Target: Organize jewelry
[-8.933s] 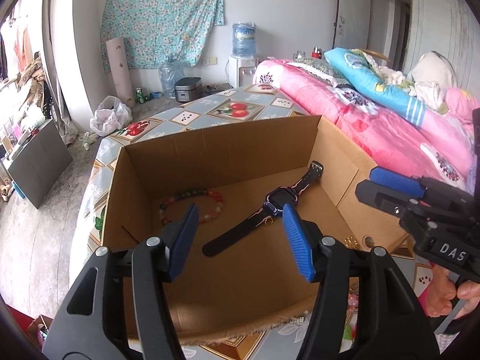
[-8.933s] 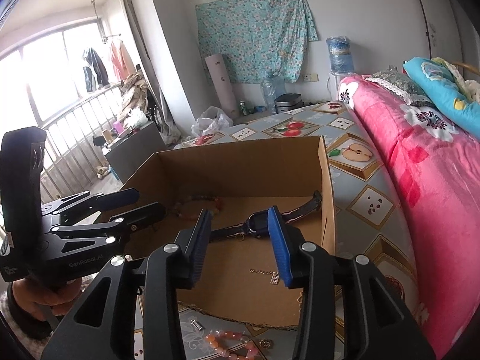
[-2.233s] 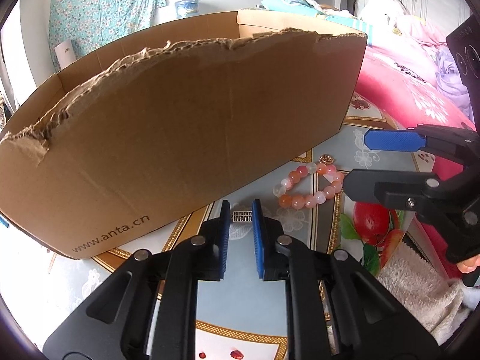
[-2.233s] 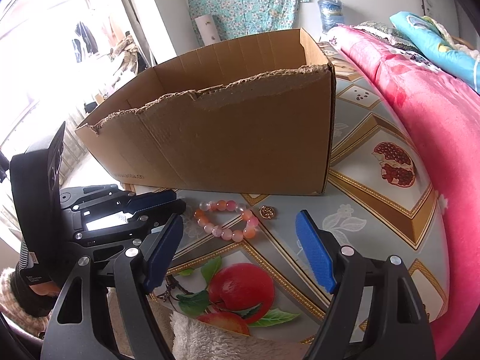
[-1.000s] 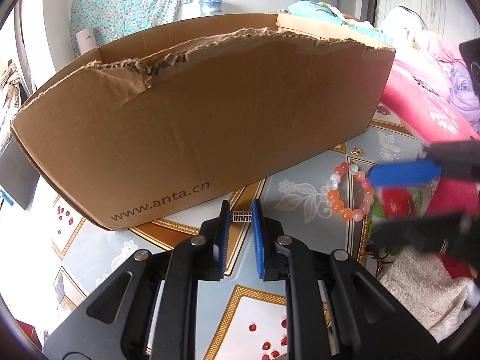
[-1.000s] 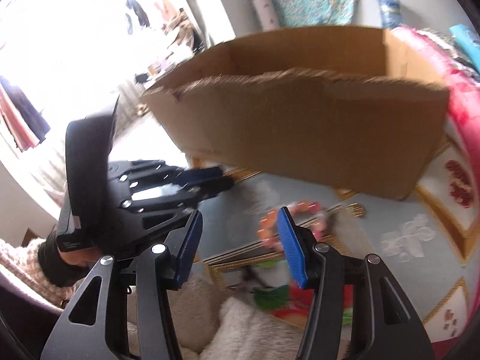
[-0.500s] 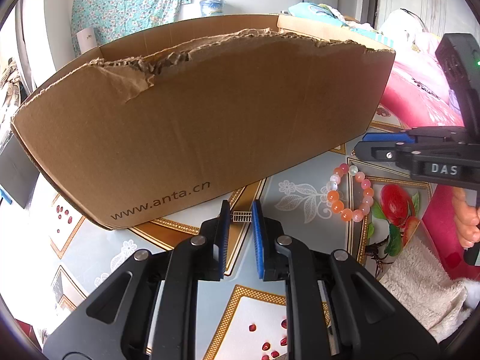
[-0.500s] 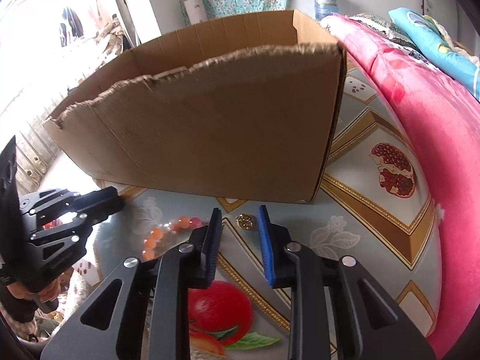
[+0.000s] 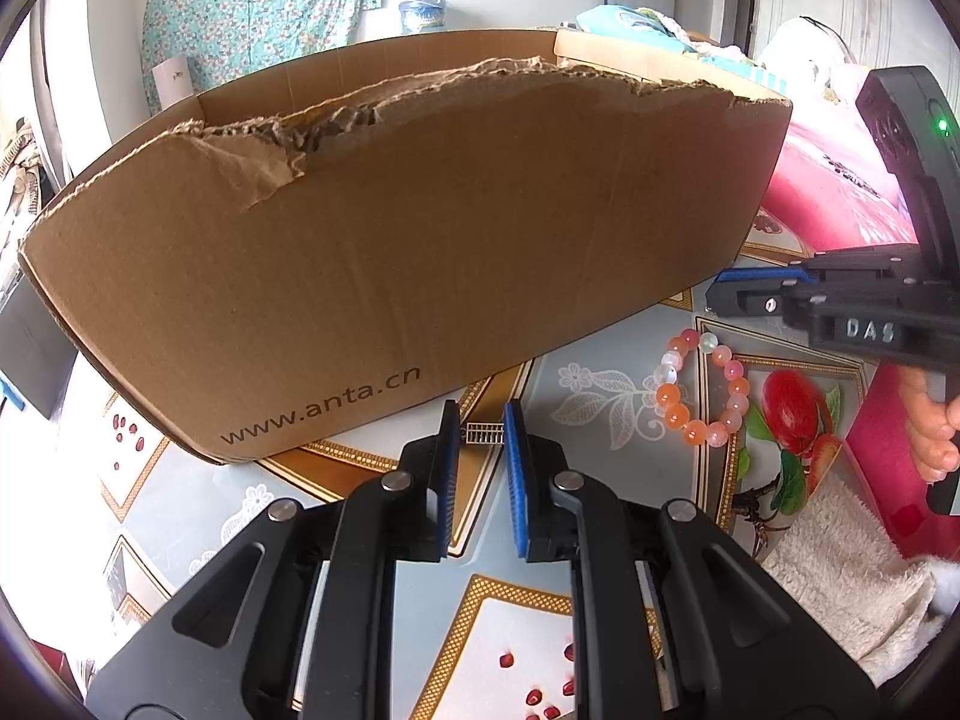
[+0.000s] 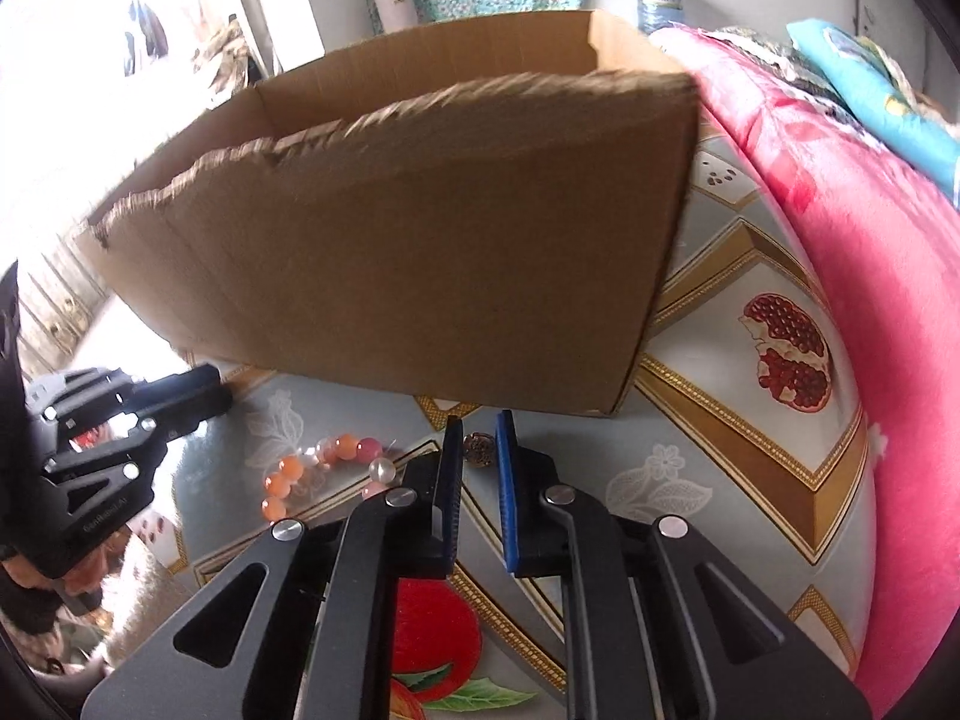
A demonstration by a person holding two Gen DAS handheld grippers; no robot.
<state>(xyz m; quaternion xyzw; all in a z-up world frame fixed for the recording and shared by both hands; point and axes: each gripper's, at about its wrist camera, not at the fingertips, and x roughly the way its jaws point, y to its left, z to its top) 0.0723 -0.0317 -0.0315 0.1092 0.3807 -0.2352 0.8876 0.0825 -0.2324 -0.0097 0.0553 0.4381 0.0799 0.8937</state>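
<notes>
Jaws narrowing on the right gripper, closing in from a wide spread. Brought down over a small gold charm, caught between the pads and seemingly touched on both sides. Swung off the bead bracelet, which was left lying just left of those jaws, ungrabbed. On the left gripper, kept clamped on a little silver clasp, unmoved. Just beyond both sets of tips, faced the cardboard box wall. Judged two small pieces nearly ready for lifting over it.

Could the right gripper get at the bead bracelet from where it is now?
Probably yes: the bead bracelet lies in the open just left of the right gripper, nothing over it. But its jaws are closing around a small gold charm.
</notes>
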